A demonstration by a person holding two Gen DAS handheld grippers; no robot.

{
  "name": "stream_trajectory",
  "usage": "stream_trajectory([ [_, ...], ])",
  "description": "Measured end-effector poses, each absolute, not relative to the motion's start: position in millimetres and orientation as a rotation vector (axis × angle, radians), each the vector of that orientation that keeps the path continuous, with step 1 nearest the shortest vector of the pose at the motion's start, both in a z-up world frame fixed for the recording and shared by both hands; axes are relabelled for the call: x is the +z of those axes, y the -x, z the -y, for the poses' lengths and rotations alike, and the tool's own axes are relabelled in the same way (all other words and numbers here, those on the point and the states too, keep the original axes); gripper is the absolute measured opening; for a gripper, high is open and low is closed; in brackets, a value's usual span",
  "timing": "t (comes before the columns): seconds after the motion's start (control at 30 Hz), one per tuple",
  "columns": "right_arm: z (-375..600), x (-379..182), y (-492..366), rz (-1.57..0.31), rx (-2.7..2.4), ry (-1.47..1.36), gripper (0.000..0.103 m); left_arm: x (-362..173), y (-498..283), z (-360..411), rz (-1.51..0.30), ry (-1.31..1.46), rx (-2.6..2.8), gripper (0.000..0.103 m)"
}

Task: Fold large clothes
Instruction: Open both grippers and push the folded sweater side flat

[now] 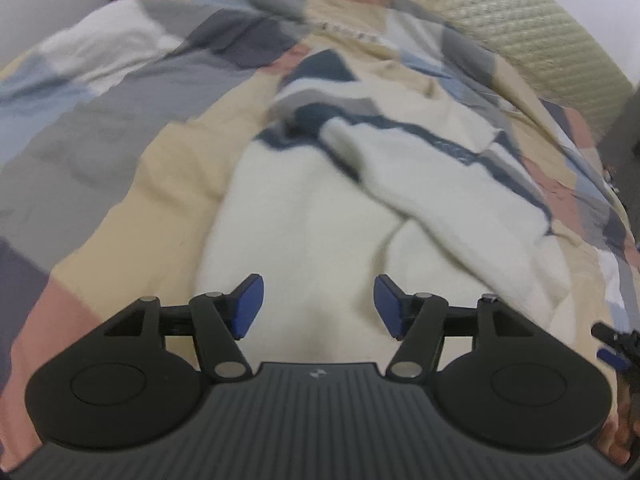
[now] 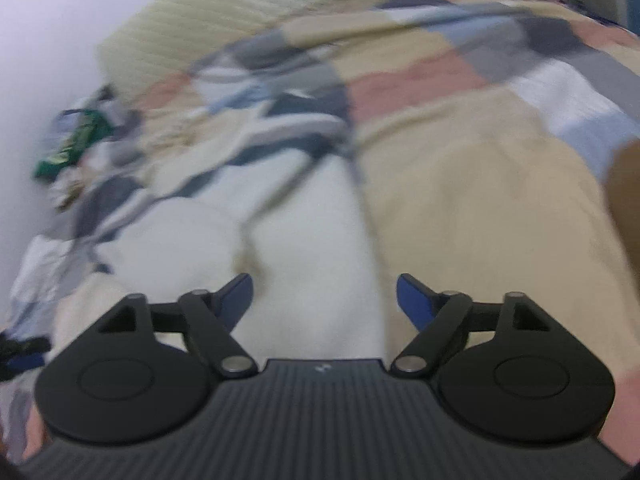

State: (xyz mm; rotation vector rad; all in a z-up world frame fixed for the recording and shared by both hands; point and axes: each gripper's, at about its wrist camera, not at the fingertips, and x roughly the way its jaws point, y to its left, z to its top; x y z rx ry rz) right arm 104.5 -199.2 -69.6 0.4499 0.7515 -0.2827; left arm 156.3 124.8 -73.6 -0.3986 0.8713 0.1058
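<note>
A large white fleecy garment (image 1: 320,208) with dark blue and grey stripes lies on a patchwork bedspread (image 1: 120,128). Its striped part is bunched at the far end, and a folded flap crosses it to the right. My left gripper (image 1: 318,306) hovers above the garment's near white part, jaws apart, nothing between the blue pads. In the right wrist view the same garment (image 2: 304,216) lies below and to the left. My right gripper (image 2: 325,302) stands wide open over its right edge, also holding nothing. This view is blurred.
A pale quilted headboard (image 1: 540,28) curves behind the bed against a white wall. A heap of small clothes with a green item (image 2: 68,148) sits at the bed's far left in the right wrist view. The other gripper's tip (image 1: 612,340) shows at the right edge.
</note>
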Motion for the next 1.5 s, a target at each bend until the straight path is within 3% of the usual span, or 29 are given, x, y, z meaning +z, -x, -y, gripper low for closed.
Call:
stream_trajectory([
  [0.37, 233, -124, -103, -0.872, -0.171, -0.972, 0.084, -78, -156, -145, -0.863, 0.473, 0.271, 0.073],
  [0.73, 212, -118, -115, -0.87, 0.005, -0.986, 0.084, -123, -175, -170, -1.042, 0.696, 0.313, 0.077],
  [1.07, 220, -126, -113, -0.893, -0.045, -0.993, 0.084, -116, -165, -171, -0.948, 0.992, -0.084, 0.079],
  [1.5, 222, -128, -112, -0.896, -0.058, -0.998, 0.082, -132, -173, -146, -1.099, 0.88, 0.02, 0.078],
])
